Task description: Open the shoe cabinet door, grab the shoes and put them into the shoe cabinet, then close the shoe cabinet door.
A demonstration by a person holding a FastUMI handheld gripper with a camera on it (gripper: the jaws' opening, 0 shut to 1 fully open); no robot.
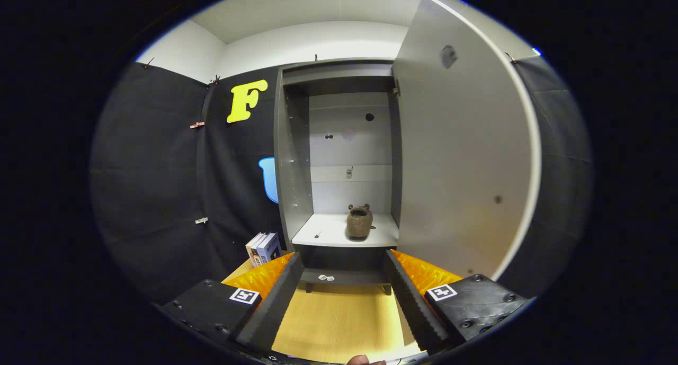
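Note:
The grey shoe cabinet (296,158) stands straight ahead with its door (461,158) swung wide open to the right. A brown fuzzy shoe (359,222) with small ears sits upright on the white shelf (328,232) inside, toward the shelf's right half. My gripper (344,296) is open, held back from the cabinet, with nothing between its fingers. The shoe lies well beyond the fingertips, above the gap between them.
A few books (263,248) lean against the cabinet's left side at floor level. A wooden floor (339,317) stretches below the fingers up to the cabinet's base. The open door's edge reaches out on the right, close to the right finger.

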